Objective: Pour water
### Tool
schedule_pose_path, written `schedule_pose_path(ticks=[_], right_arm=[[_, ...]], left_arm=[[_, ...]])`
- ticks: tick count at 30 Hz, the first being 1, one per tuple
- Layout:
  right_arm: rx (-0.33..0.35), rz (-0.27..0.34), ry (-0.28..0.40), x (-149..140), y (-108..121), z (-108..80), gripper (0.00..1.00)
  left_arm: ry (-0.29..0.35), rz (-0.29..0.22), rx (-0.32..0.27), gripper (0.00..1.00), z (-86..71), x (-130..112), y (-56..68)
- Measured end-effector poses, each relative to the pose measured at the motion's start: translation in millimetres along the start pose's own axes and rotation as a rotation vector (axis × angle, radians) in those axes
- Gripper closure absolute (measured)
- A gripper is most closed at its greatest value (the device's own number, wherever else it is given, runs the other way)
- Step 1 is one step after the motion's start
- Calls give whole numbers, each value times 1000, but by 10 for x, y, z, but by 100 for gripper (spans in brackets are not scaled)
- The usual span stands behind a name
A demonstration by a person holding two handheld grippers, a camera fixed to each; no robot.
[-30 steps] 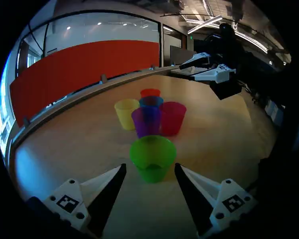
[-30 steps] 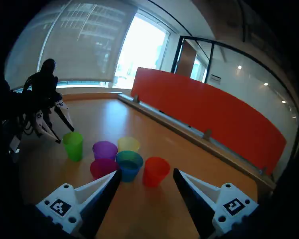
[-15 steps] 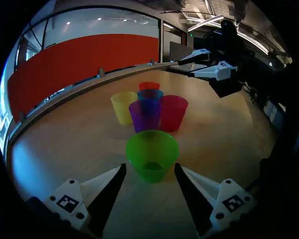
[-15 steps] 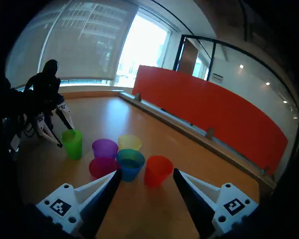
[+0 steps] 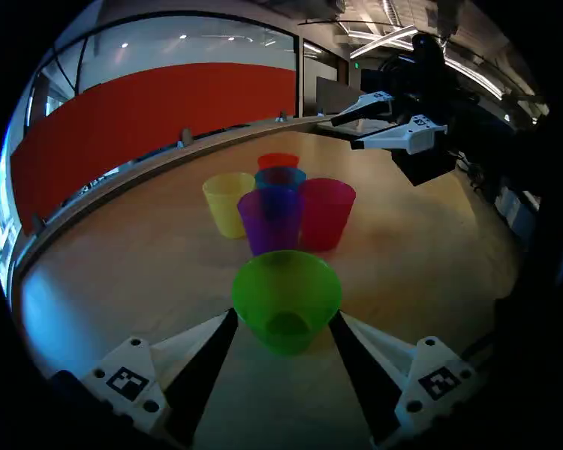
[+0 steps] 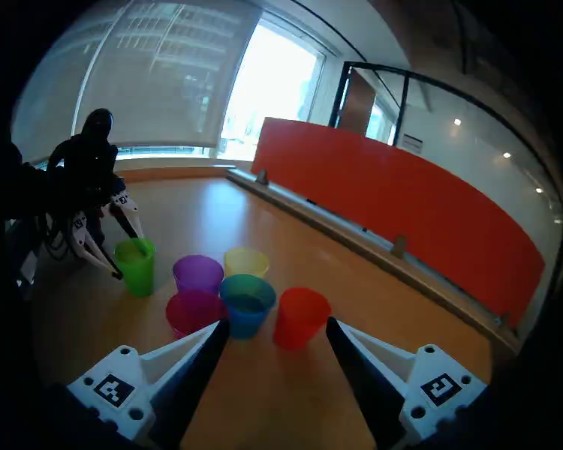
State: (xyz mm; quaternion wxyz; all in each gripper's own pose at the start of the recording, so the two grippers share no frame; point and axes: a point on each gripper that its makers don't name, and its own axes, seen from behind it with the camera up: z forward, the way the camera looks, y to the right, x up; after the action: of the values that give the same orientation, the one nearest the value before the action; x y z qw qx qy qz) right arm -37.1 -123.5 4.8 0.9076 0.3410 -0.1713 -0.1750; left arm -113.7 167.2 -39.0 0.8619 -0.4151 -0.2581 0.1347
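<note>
A wide counter [image 5: 131,255] of pale wood carries six plastic cups, all upright and open-mouthed. Five stand bunched near its middle: a purple cup [image 5: 270,221] just beside a magenta cup [image 5: 325,214], a yellow cup [image 5: 227,204] on the purple one's other side, then a blue cup [image 5: 280,178] and a red cup [image 5: 278,160] beyond them. A green cup [image 5: 285,300] stands on its own, a little apart from the purple one.

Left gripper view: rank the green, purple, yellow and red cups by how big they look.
1. green cup: largest, nearest the camera.
2. purple cup.
3. yellow cup: only slightly smaller than purple.
4. red cup: smallest, farthest, partly hidden.
Nearness likely makes these differences, not true size.
</note>
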Motion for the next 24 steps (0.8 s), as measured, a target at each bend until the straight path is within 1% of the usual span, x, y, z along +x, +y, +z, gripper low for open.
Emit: schedule_pose_path(ticks=[3, 9, 12, 24], right_arm=[[1, 0, -2, -13, -3, 13, 0], [5, 1, -5, -31, -19, 45, 0], [7, -1, -7, -32, -30, 57, 0], [9, -9, -9, -27, -43, 101, 0]], left_arm=[[-3, 1, -7, 10, 33, -7, 23], [8, 4, -6, 10, 57, 42, 19], [3, 4, -8, 11, 64, 36, 17], [1, 18, 5, 11, 62, 48, -29]])
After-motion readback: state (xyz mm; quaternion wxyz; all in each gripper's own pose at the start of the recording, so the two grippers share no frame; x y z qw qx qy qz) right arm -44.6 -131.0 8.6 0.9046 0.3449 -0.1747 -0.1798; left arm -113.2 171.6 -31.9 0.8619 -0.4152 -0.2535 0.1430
